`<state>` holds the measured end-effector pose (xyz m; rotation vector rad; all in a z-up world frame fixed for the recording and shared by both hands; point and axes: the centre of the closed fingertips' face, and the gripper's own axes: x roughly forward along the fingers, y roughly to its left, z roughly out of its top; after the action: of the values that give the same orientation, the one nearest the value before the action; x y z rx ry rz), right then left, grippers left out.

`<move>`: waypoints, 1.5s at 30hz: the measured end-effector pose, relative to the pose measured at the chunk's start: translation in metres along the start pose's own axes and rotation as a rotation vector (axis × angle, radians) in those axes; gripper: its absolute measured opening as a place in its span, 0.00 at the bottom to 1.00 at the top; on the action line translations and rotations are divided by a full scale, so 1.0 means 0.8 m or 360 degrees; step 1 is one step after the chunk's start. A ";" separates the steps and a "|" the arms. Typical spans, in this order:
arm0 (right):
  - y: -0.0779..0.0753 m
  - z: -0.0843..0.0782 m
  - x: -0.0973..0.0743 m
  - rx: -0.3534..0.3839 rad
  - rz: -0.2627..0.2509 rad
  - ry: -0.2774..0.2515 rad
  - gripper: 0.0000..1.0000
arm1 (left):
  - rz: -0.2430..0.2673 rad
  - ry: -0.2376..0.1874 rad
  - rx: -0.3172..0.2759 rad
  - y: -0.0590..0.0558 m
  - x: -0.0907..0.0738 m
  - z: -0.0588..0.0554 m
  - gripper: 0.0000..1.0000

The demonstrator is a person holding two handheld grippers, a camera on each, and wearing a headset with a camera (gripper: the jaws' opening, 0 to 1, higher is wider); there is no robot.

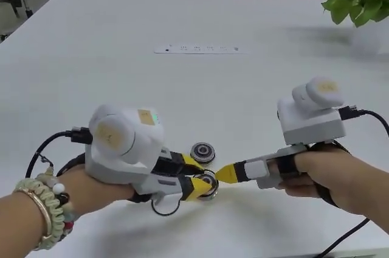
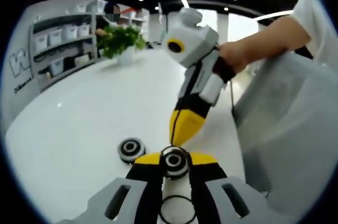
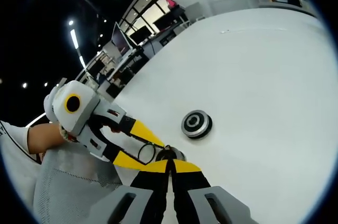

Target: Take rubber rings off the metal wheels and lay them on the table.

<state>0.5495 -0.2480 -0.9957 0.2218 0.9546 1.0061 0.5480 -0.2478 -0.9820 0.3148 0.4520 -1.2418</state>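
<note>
We hold the left gripper in our left hand, which comes in from the lower left and points right. Its yellow fingers are closed on either side of a metal wheel. Our right hand reaches in from the right, wrapped around the right gripper, which points left at the other gripper. Its fingers are pressed together into one yellow tip, which touches the edge of the clamped wheel. The two grippers meet nose to nose.
</note>
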 end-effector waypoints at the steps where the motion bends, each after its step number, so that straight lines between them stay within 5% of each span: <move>1: -0.001 0.000 0.000 -0.0002 -0.0002 -0.0003 0.00 | -0.0007 -0.0015 -0.0003 -0.001 -0.001 0.004 0.24; 6: 0.000 0.002 -0.001 -0.0016 0.0001 -0.0011 0.00 | -0.0109 -0.0016 0.0159 -0.022 -0.010 0.016 0.34; 11: 0.003 0.004 -0.001 -0.0022 0.0012 -0.0019 0.00 | -0.0143 -0.0053 0.0163 -0.031 -0.024 0.038 0.51; 21: 0.009 0.009 0.000 -0.0023 0.0041 -0.0039 0.00 | -0.0118 -0.0101 0.0186 -0.032 -0.070 0.068 0.61; 32: 0.023 0.018 -0.002 -0.0051 0.0076 -0.0083 0.00 | 0.0010 -0.0036 0.0215 -0.031 -0.129 0.056 0.71; 45: 0.036 0.031 -0.007 -0.0065 0.0119 -0.0144 0.00 | 0.0257 -0.0084 0.0089 -0.021 -0.189 0.035 0.74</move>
<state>0.5496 -0.2302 -0.9618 0.2685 0.8478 1.0747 0.4981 -0.1397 -0.8827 0.3583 0.3399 -1.1037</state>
